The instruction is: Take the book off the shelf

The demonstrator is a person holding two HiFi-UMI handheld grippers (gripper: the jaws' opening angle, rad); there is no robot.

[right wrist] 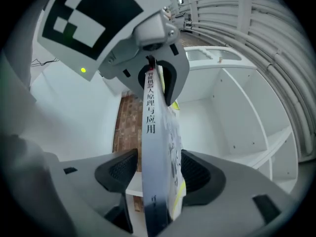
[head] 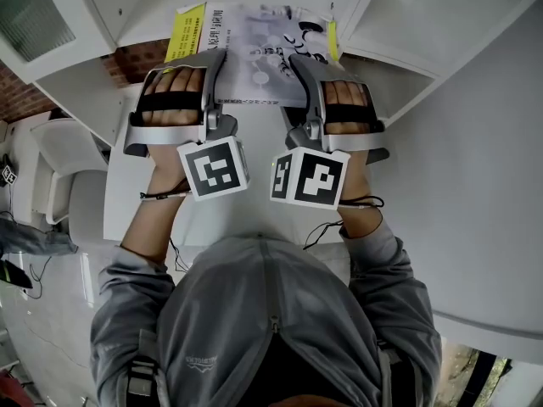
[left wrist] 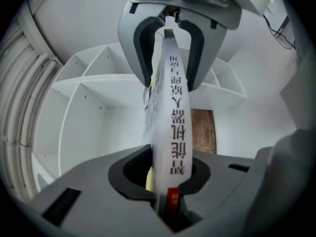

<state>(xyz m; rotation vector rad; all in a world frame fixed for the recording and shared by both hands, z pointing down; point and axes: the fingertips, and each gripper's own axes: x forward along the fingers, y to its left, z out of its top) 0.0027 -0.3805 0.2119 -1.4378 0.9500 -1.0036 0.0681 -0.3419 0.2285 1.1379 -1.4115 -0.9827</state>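
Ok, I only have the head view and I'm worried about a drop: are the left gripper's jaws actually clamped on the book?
Observer: Yes. The left gripper view shows the left gripper with both jaws pressed against the book.
Operator: And the right side?
Observer: The right gripper has its jaws standing apart. The book's spine runs between them but isn't pinched.
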